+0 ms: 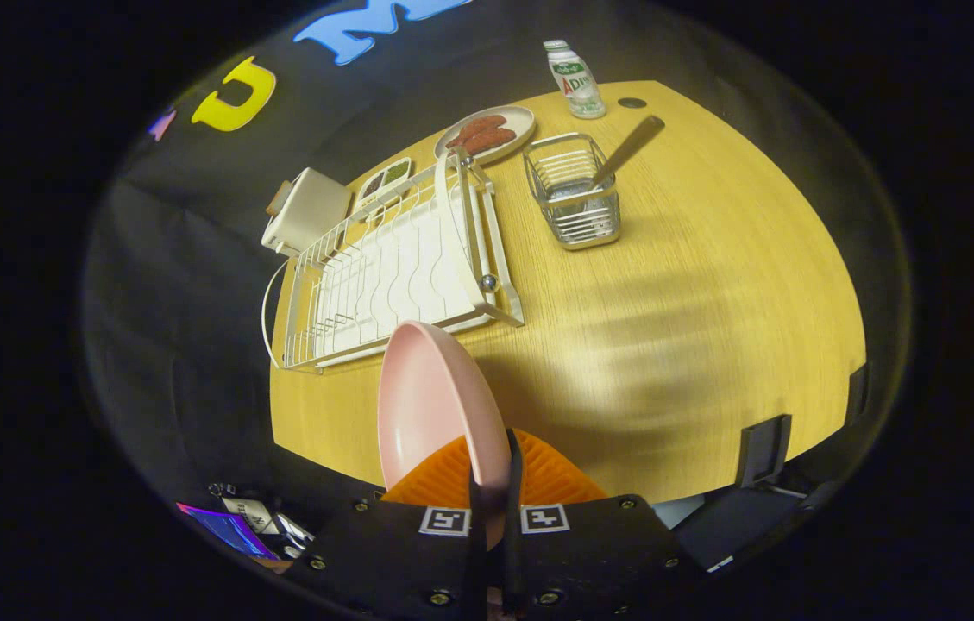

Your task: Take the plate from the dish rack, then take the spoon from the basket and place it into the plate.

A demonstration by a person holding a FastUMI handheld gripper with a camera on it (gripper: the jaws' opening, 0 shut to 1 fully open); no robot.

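On the wooden table [694, 285], the things are taken from left to right. Furthest left, at the table's far left edge, a single white box-like appliance [307, 211] is seen. Just right of it a small divided dish [386, 179] is set, with dark and green contents in its sections. Next comes one white wire dish rack [392, 276], standing on a white tray; no dishes are held in its slots. Near its near end one pink plate [433, 410] is held on edge, clear of the rack, pinched at its lower rim by the gripper [491, 483], whose two fingers are drawn narrowly together, one against each face of the plate. Beyond the rack's far end a pale round plate [521, 125] is placed, and two reddish sausages [482, 134] are counted on it. To the right of the rack one wire basket [573, 194] stands, and one spoon [629, 148] is leaned in it, its handle pointing up and to the far right. Far beyond the basket one small white bottle [574, 79] stands upright, with a small dark disc [631, 103] on the table just to its right.
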